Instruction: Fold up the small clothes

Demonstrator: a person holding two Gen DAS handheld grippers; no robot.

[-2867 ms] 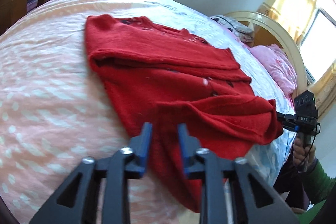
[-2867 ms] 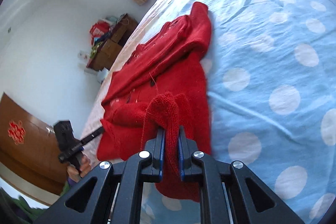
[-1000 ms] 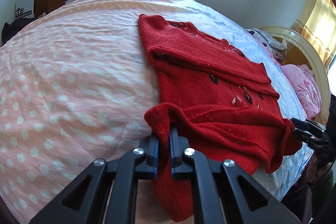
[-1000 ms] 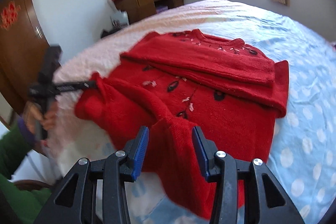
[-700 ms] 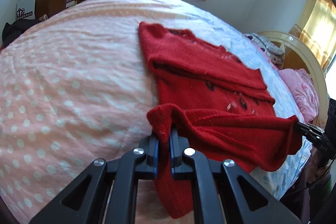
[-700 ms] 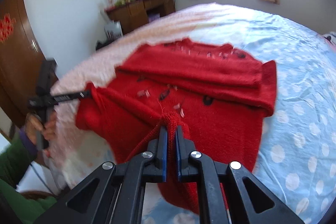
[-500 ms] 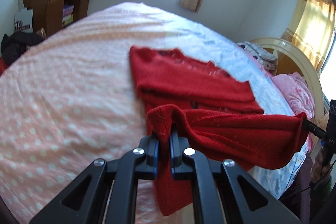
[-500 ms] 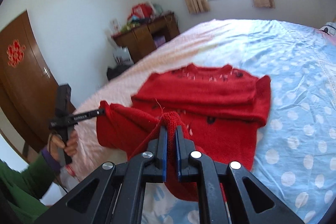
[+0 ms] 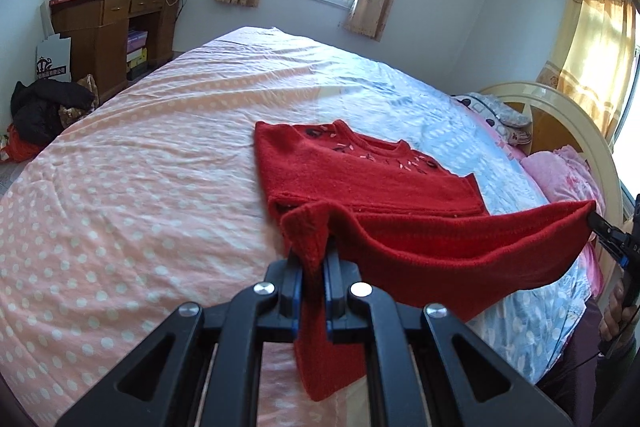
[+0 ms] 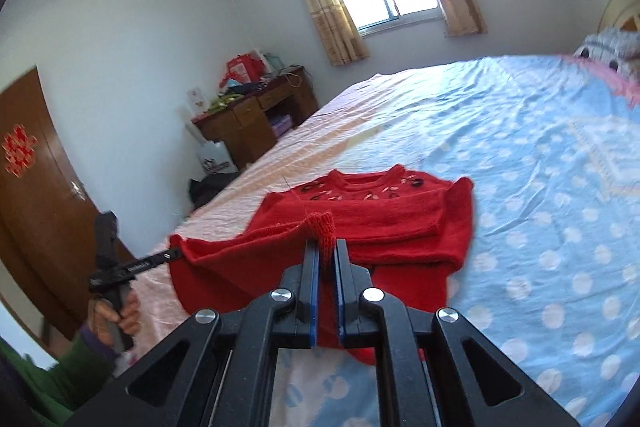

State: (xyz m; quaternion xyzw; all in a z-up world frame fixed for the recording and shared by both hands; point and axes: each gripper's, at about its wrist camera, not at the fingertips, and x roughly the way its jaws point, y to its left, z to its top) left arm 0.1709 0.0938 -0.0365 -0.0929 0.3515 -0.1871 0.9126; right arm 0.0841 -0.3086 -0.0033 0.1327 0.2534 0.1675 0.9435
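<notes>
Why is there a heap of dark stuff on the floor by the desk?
That looks out of place: a dark pile of clothes lies dumped on the floor beside the wooden desk, whose top is cluttered too. On the bed nothing is odd: both tongs just hold up the red sweater hem.

The sweater (image 9: 372,179) is a red, coarse-looking knit with a matt, slightly fuzzy face and ribbed edges. The bed sheet (image 9: 140,187) under it is thin, smooth cloth, lightly creased, printed with pale dots. The desk (image 9: 108,27) is brown wood with a dull sheen, and the headboard (image 9: 576,119) looks glossy cream.
</notes>
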